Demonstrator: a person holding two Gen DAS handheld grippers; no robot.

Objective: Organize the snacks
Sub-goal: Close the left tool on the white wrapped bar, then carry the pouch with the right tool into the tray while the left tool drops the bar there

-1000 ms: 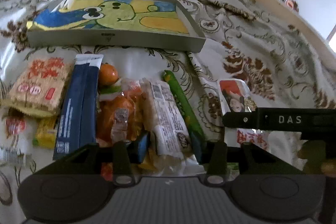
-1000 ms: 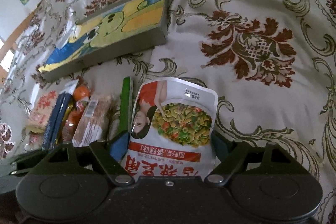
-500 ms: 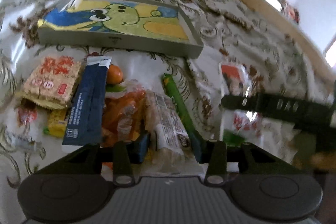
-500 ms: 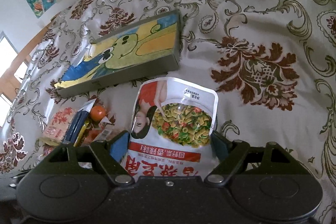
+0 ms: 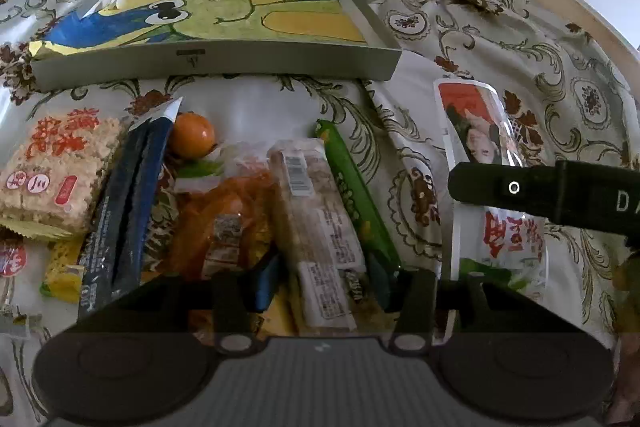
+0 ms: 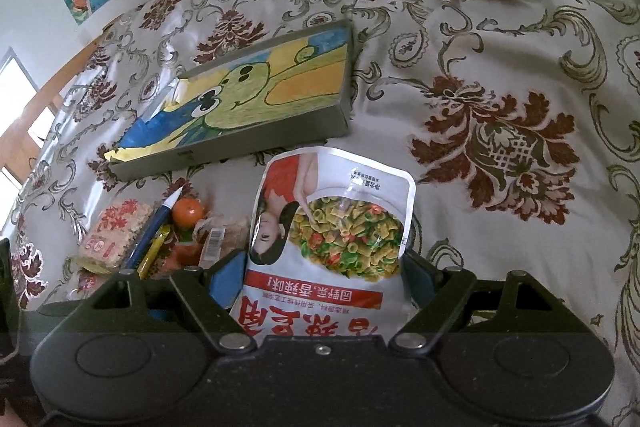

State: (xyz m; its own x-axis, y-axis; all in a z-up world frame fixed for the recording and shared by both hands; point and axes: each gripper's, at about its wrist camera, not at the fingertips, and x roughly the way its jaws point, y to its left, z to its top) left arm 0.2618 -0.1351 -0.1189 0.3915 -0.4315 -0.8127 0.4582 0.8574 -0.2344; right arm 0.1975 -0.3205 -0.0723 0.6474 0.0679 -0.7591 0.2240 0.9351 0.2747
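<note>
Two claws work over a bed covered in a floral bedspread (image 6: 500,131). The right claw (image 6: 326,283) is clamped on a white snack pouch (image 6: 332,227) printed with a woman and a pasta dish; its blue-padded fingers press the pouch from both sides, and the pouch stands up clear of the bedspread. In the left wrist view the same pouch (image 5: 480,131) shows edge-on to the right, with one black finger of the right claw crossing in front of it.

The left claw (image 5: 326,277) has its fingers set either side of a clear-wrapped cake bar (image 5: 316,211) in the snack pile; they look close against the wrapper, but I cannot tell whether they grip it. Just right of the bar lies a green stick packet (image 5: 352,195). To its left are an orange bag (image 5: 224,223), a small orange fruit (image 5: 192,135), a dark blue packet (image 5: 128,203) and a rice-cracker pack (image 5: 56,175) with red lettering.

Beyond the pile sits a shallow grey tray (image 5: 216,61), its floor lined with a cartoon frog picture, lying flat on the bedspread (image 5: 500,39).
</note>
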